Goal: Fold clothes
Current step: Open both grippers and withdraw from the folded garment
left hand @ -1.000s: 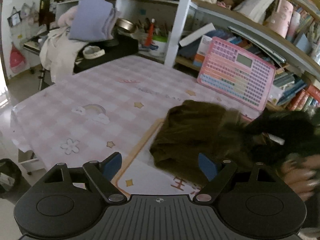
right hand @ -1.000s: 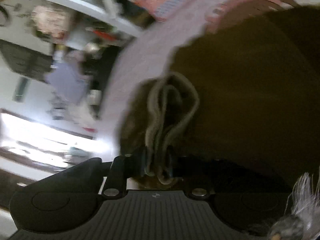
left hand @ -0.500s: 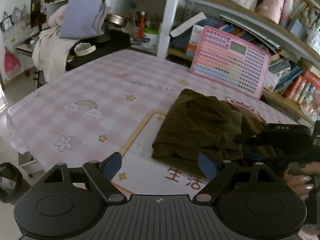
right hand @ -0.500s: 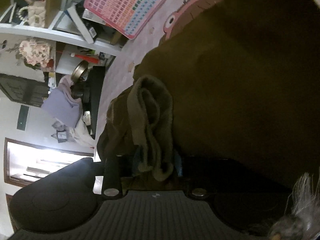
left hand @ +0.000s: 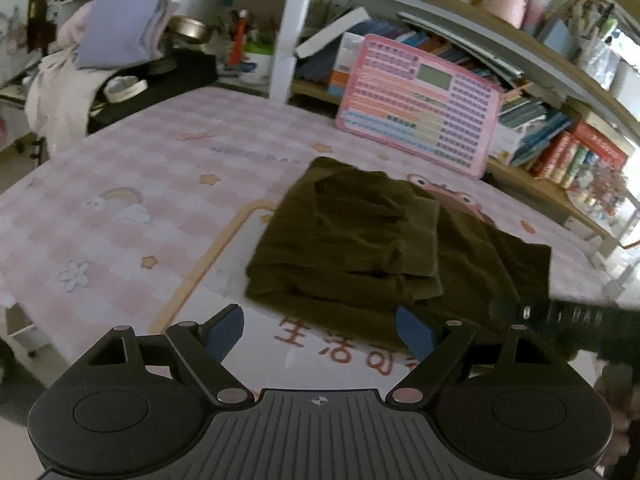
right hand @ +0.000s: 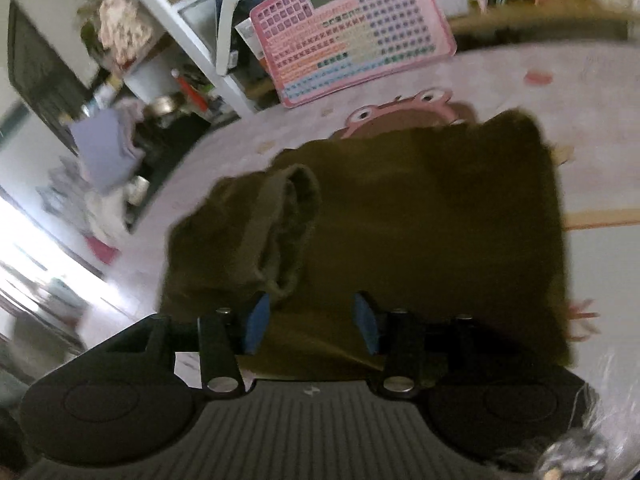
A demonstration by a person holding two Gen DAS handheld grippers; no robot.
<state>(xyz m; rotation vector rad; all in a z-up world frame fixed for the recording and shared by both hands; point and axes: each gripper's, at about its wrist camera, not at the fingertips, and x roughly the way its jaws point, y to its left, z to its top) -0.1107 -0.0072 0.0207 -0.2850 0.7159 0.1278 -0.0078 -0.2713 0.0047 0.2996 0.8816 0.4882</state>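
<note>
Garment: dark olive garment [left hand: 360, 248], partly folded, lying on table w/ pink checked cloth [left hand: 120, 184], just ahead of both grippers.
R gripper: right gripper [right hand: 312, 320] low over near edge of garment; jaws opening, blue pads either side of a gap, no fabric pressed between them. Bunched cuff/hem roll [right hand: 284, 232] sits just past the tips, looks let go.
L gripper: left gripper [left hand: 320, 328] spread wide, nothing between pads; hovers over printed mat area, just short of garment's near-left edge, not touching.
Lay of cloth: one thick flap folded over onto body, ribbed edge toward R side in left view; lower layer sticks out further right. Edges uneven, some wrinkles.
Handling (est.): soft, limp, prob. fleece/knit, mid-weight, not slippery, not fragile. Will sag and drag if lifted by one point; multi-layer bulk may slip out of a shallow pinch.
Where to grab (est.): corners or ribbed hem, both grippers apart on same edge, deep bite thru all layers; avoid mid-panel, only bunches up.
Risk (est.): tablecloth is loose-looking, could get pinched along w/ garment.
Beyond: pink keyboard toy [left hand: 420, 104] leaning on bookshelf [left hand: 540, 80], well apart from garment; lilac folded pile [left hand: 116, 20] far left.
</note>
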